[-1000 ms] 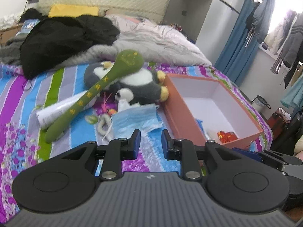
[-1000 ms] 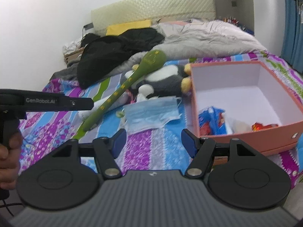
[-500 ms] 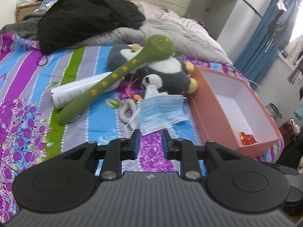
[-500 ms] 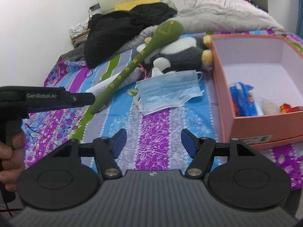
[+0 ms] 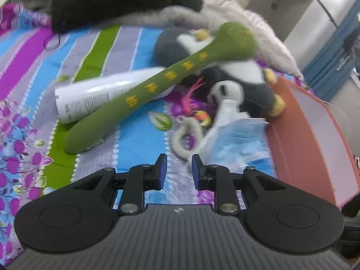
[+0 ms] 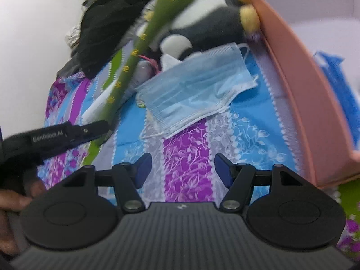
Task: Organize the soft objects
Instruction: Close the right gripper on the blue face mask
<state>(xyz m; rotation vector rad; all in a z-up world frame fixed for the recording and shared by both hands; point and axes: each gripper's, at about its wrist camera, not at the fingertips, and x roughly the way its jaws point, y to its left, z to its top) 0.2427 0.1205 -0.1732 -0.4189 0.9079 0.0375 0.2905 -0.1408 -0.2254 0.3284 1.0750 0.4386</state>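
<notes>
Approach step: right claw (image 6: 182, 168) spread and empty, left claw (image 5: 177, 170) narrowly parted, empty. Next move probably calls for pinching the face mask (image 6: 195, 85) toward the box (image 6: 299, 85).

Soft, even daylight is filling the room, bright but without hard shadows. Motion blur is smearing both views: the green plush stick (image 5: 157, 83) and the panda toy (image 5: 236, 76) are looking streaky, and the black clothing (image 6: 108, 24) at the upper left of the right view is blurring worst. The white wall there is washing out. Fisheye distortion is bending the orange box (image 6: 299, 85) toward the frame edges.
</notes>
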